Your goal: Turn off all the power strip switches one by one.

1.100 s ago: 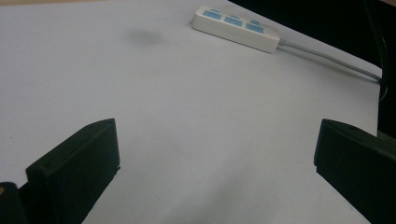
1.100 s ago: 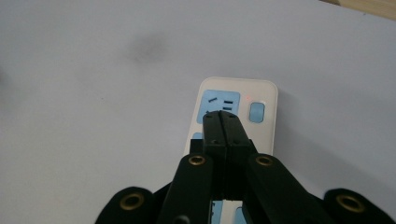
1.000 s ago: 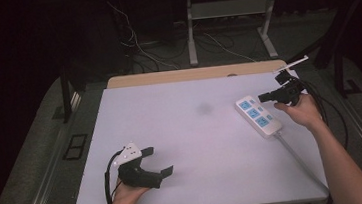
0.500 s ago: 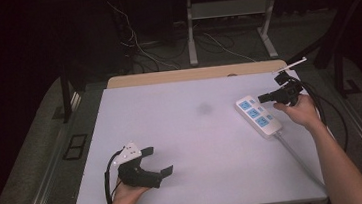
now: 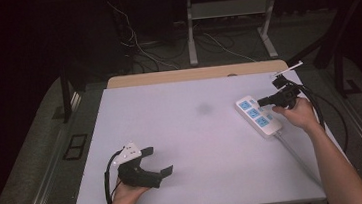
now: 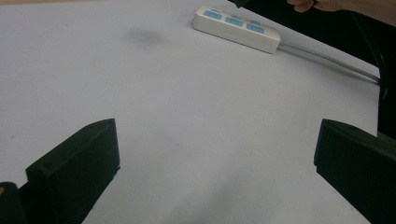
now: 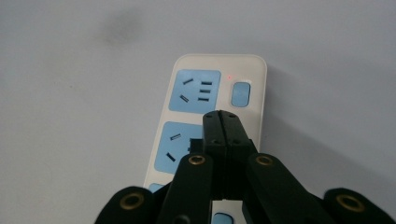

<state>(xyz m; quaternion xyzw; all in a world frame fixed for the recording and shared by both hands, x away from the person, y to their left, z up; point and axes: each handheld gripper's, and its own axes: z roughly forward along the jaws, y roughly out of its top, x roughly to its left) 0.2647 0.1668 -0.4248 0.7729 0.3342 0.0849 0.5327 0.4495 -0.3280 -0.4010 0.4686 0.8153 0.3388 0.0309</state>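
While the right claw hangs clenched and empty above the power strip at the table's right edge, the strip's blue switch lies just ahead of its tip. Well apart, the left claw rests released.
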